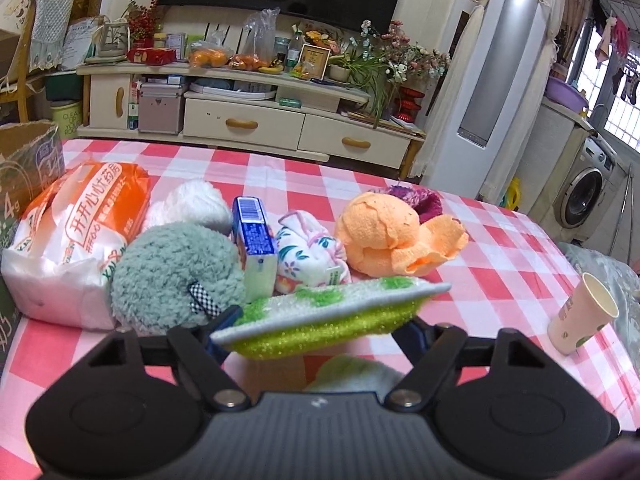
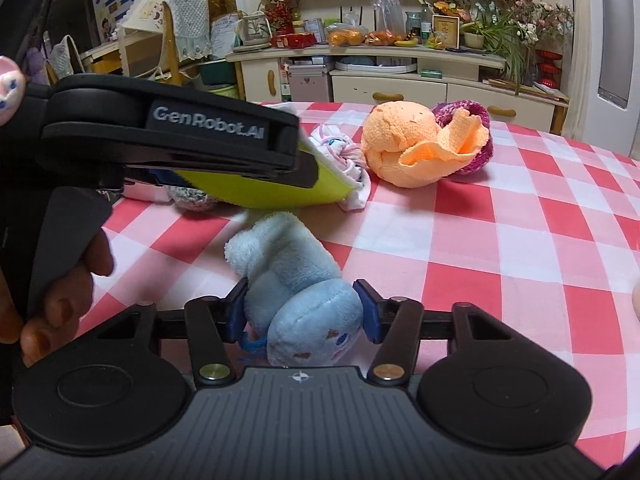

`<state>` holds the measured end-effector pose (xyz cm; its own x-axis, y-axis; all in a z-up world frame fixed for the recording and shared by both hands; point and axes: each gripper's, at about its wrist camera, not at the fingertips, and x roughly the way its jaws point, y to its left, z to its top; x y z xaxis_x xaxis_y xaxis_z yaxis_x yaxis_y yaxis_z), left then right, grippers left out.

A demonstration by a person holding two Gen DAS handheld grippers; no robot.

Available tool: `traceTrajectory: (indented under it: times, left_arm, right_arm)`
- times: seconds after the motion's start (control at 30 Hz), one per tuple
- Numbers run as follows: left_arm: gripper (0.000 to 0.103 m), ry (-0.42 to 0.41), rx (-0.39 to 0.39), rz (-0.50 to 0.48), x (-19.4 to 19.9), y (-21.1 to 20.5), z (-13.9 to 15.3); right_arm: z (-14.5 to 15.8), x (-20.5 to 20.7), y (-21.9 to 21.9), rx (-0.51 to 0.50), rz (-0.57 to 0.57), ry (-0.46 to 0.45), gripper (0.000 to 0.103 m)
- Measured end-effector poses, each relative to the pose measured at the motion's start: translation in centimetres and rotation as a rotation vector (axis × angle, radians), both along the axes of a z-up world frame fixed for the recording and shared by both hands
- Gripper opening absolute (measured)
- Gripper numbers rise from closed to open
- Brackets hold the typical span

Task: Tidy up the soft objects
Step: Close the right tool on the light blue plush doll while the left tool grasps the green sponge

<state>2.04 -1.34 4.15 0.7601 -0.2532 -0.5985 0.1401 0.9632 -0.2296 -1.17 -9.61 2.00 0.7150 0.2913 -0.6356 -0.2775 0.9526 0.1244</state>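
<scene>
Pink-and-white checked cloth (image 1: pixel 500 240) covered the table, with a cream TV cabinet (image 1: pixel 240 120) behind it. From the left wrist view, the left gripper (image 1: pixel 316 326) had its jaws closed on a green sponge pad (image 1: pixel 320 316), which spanned the gap and hung clear of the cloth. Beyond it lay a row seen only here: an orange-and-white bag (image 1: pixel 76 232), a teal fluffy toy (image 1: pixel 172 276), a white fluffy ball (image 1: pixel 192 204), a blue box (image 1: pixel 254 240) and a paper cup (image 1: pixel 580 312) off to the right. A floral cloth bundle (image 1: pixel 308 256) and a rolled orange towel (image 1: pixel 396 236) sat further right, with a purple knit piece (image 1: pixel 420 196) behind the towel.

The right wrist view alone showed a pale blue plush toy (image 2: pixel 292 292) on the cloth, squeezed between the blue pads of the right gripper (image 2: pixel 300 312). It also caught the left gripper from the side, the sponge pad's yellow-green face sticking out of it, and a person's fingers (image 2: pixel 60 296) around its handle.
</scene>
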Motion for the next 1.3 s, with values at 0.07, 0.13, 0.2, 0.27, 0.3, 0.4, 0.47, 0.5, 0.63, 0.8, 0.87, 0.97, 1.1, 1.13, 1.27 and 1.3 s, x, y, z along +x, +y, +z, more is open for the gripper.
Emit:
traceTrajectory:
  times: [0.07,0.13,0.2,0.27,0.3,0.4,0.47,0.5,0.63,0.8,0.87,0.97,1.1,1.13,1.27,1.3]
  left_arm:
    - [0.073,-0.003,0.010,-0.003,-0.2,0.1,0.2]
    - [0.068,-0.003,0.010,-0.004,-0.3,0.3,0.3]
    - [0.048,0.002,0.010,-0.004,-0.3,0.6,0.4]
    - [0.038,0.009,0.012,-0.005,-0.5,0.9,0.5]
    - [0.038,0.017,0.009,-0.005,-0.5,1.1,0.5]
    - [0.034,0.022,-0.004,-0.007,-0.7,1.7,0.4]
    - [0.032,0.020,-0.004,-0.006,-0.9,2.0,0.4]
    - [0.032,0.019,-0.006,-0.008,-1.0,2.1,0.5]
    - [0.026,0.013,-0.013,-0.022,-1.5,2.7,0.8]
    - [0.021,-0.006,-0.022,-0.043,-2.2,3.3,1.3]
    - [0.021,-0.009,-0.021,-0.050,-2.4,3.4,1.4]
    - [0.021,0.001,-0.026,-0.055,-2.6,3.8,1.2]
    - [0.021,0.030,-0.029,-0.090,-2.8,3.7,0.9]
    - [0.022,0.037,-0.025,-0.102,-2.9,3.6,0.8]
    - [0.023,0.048,-0.001,-0.146,-3.2,3.3,0.5]
    - [0.025,0.046,0.011,-0.158,-3.2,3.2,0.5]
  right_arm:
    - [0.0,-0.2,-0.2,0.006,-0.004,0.002,0.064]
    - [0.1,-0.2,-0.1,0.002,-0.009,0.001,0.062]
    - [0.2,-0.3,-0.1,0.000,-0.013,0.000,0.061]
    - [0.1,-0.3,-0.1,-0.003,-0.019,0.004,0.061]
    - [0.1,-0.3,0.0,-0.005,-0.023,0.006,0.060]
    - [0.1,-0.5,0.0,-0.009,-0.032,0.007,0.060]
    - [0.1,-0.5,-0.1,-0.006,-0.040,0.010,0.060]
    - [0.1,-0.6,-0.1,-0.002,-0.045,0.013,0.060]
    - [0.3,-0.4,-0.3,0.012,-0.070,0.016,0.060]
    - [0.3,-0.3,-0.4,0.047,-0.104,0.025,0.060]
    - [0.2,-0.2,-0.5,0.061,-0.119,0.033,0.060]
    - [-0.1,-0.2,-0.7,0.088,-0.141,0.046,0.060]
    - [0.0,0.0,-1.0,0.089,-0.192,0.024,0.060]
    - [0.1,0.0,-1.3,0.099,-0.208,0.017,0.060]
    - [0.2,0.6,-3.4,0.182,-0.262,0.002,0.060]
    - [0.0,0.9,-4.0,0.207,-0.273,0.007,0.060]
